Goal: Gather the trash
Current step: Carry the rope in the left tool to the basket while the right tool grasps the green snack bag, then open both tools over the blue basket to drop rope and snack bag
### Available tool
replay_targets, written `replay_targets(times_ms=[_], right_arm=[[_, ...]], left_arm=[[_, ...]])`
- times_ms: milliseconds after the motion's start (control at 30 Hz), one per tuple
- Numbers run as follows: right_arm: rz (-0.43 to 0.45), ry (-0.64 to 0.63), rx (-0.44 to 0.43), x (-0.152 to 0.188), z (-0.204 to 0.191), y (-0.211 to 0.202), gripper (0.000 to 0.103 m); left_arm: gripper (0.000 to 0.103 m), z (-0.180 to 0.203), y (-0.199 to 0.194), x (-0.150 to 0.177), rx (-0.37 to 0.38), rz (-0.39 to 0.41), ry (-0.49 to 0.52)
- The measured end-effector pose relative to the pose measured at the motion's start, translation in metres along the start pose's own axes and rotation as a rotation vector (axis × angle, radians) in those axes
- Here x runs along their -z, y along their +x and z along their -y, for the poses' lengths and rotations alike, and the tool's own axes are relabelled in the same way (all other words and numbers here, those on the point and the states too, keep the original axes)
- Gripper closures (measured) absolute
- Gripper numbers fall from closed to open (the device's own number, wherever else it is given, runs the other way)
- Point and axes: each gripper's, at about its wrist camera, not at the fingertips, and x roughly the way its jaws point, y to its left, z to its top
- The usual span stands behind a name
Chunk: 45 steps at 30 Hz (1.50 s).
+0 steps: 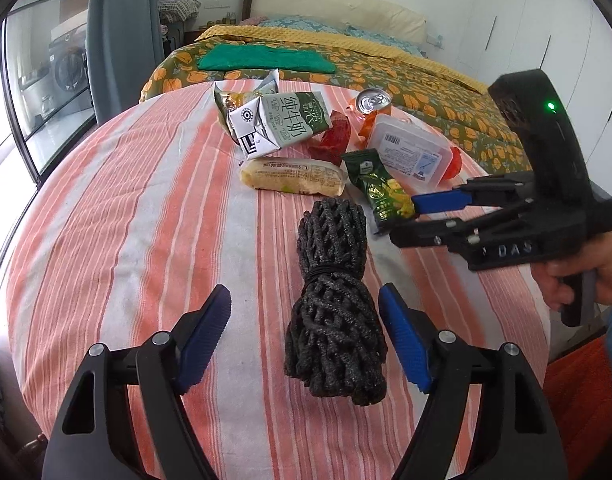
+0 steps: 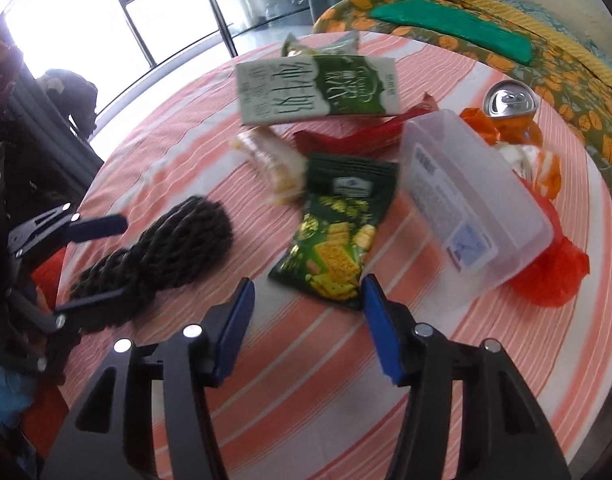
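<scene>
- Left gripper (image 1: 304, 334): fingers spread wide, nothing held. The black foam net (image 1: 334, 300) lies between them on the cloth, touching neither pad.
- Right gripper (image 2: 308, 316): fingers apart, empty. Its tips hang just short of the green snack bag (image 2: 338, 236), the right tip level with the bag's near corner.
- Trash beyond: clear plastic box (image 2: 470, 196) just beside the bag, resting on a red wrapper (image 2: 554, 272); milk carton (image 1: 281, 120), bread pack (image 1: 291, 176) and can (image 1: 373, 101) farther back, all on the striped table (image 1: 125, 208).
- No bin or trash bag shows in either view.
- Step, as judged: approach for first pickups; nothing collected yet.
- Next move calls for: left to lower and close across the net's tied waist; right to advance over the bag's near edge, then pinch. A flat bag may slide; a low, shallow angle is advisable.
</scene>
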Motion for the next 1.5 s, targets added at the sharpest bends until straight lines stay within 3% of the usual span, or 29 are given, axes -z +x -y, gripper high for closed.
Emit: replay_targets(times_ms=[67, 233, 267, 333, 567, 800, 967, 1200, 1333, 1500], right_arm=[[-0.012, 0.014, 0.037, -0.002, -0.004, 0.0, 0.036], [0.007, 0.171, 0.089, -0.02, 0.011, 0.012, 0.036], [0.006, 0.199, 0.085, -0.021, 0.013, 0.015, 0.039], [0.006, 0.207, 0.122, -0.022, 0.014, 0.017, 0.065], [0.056, 0.204, 0.106, 0.002, 0.016, -0.018, 0.068], [0.113, 0.28, 0.064, 0.081, 0.044, -0.074, 0.068], [0.146, 0.399, 0.113, 0.147, 0.092, -0.117, 0.068], [0.114, 0.546, 0.303, 0.237, 0.182, -0.158, 0.068], [0.082, 0.601, 0.361, 0.276, 0.215, -0.163, 0.068], [0.082, 0.701, 0.371, 0.316, 0.247, -0.163, 0.068]], left_arm=[[0.027, 0.004, 0.004, -0.004, 0.016, -0.008, 0.011], [0.041, 0.012, 0.01, -0.008, 0.017, -0.012, 0.041], [0.044, 0.011, 0.012, -0.007, 0.017, -0.022, 0.033], [0.066, 0.008, 0.016, -0.005, 0.008, -0.038, 0.029], [0.073, -0.004, 0.004, -0.004, 0.043, 0.005, -0.051], [0.073, 0.011, -0.007, 0.007, 0.106, 0.013, -0.109], [0.074, 0.067, -0.016, 0.001, 0.178, 0.027, -0.058], [0.073, 0.194, -0.011, -0.012, 0.356, -0.022, 0.078], [0.073, 0.268, 0.013, -0.008, 0.431, -0.095, 0.162], [0.073, 0.341, 0.065, 0.008, 0.435, -0.187, 0.213]])
